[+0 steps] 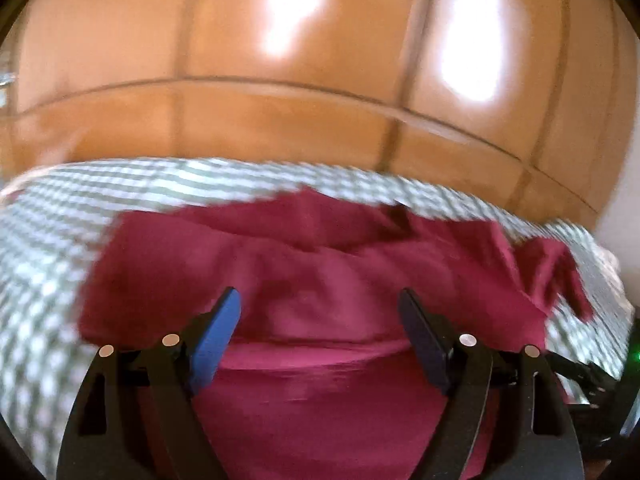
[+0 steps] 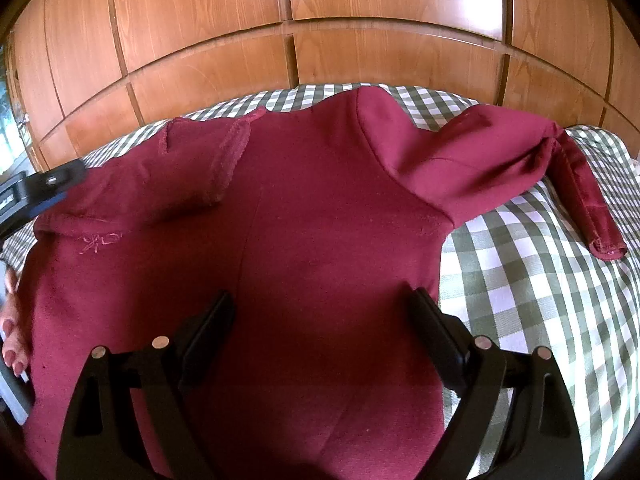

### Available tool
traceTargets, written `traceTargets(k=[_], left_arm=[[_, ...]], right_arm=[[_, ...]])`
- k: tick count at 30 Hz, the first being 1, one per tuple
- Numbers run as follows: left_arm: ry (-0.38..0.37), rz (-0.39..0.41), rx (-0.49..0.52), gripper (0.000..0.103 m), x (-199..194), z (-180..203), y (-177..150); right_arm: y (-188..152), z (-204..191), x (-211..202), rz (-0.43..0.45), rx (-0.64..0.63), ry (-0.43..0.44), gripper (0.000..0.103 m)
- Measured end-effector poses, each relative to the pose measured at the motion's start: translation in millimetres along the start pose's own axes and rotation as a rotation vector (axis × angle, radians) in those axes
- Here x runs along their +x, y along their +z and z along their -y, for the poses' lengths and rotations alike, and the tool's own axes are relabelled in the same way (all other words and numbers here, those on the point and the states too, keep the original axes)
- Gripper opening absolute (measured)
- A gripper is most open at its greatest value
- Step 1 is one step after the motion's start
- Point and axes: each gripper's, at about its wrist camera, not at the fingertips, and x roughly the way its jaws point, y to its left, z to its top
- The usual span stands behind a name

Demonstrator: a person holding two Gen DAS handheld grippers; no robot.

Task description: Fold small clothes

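- Maroon garment (image 2: 320,220) lies spread on the bed, over the green-and-white checked bedcover (image 2: 540,280); body panel mostly flat, centre seam running down it.
- One sleeve (image 2: 480,160) stretches off the garment's far right side, cuff (image 2: 600,232) bent back toward the camera and resting on the bedcover.
- Other sleeve folded in over the garment's left part, ribbed cuff edge (image 2: 228,160) lying on the body panel.
- Right gripper (image 2: 324,312) sits over the garment's near middle, jaws wide apart, nothing between them; contact with the fabric unclear.
- Left gripper (image 1: 320,308) also spread wide, blue pad on one finger (image 1: 216,344), holding nothing; it hangs over the garment (image 1: 320,280), view heavily motion-blurred.
- In the right wrist view the left gripper's tip (image 2: 48,184) shows at the garment's left edge, just beside the folded sleeve.
- Bare hand (image 2: 14,320) at the garment's left edge, fingers next to the fabric.
- Wooden panelled wardrobe (image 2: 320,40) stands behind the bed, beyond the garment's far edge.
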Motion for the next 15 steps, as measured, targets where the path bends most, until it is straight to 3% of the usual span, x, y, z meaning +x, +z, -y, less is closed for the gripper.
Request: traceTargets(k=[3, 6, 9, 12, 15], left_arm=[[0.191, 0.023, -0.036, 0.080, -4.2, -32.8, -4.7], [0.287, -0.090, -0.137, 0.080, 11.2, -70.0, -12.7], [0.280, -0.133, -0.274, 0.079, 14.6, -102.4, -18.7], [0.241, -0.149, -0.307, 0.079, 15.5, -111.3, -22.0], [0.218, -0.131, -0.314, 0.079, 11.7, -112.0, -23.9]], right_arm=[[-0.2, 0.1, -0.1, 0.000, 0.000, -0.001, 0.089], [-0.2, 0.2, 0.1, 0.002, 0.000, -0.001, 0.089], [-0.6, 0.7, -1.9, 0.015, 0.006, 0.000, 0.089], [-2.0, 9.6, -17.6, 0.083, 0.054, 0.009, 0.089], [-2.0, 37.2, -27.1, 0.108, 0.199, 0.069, 0.089]])
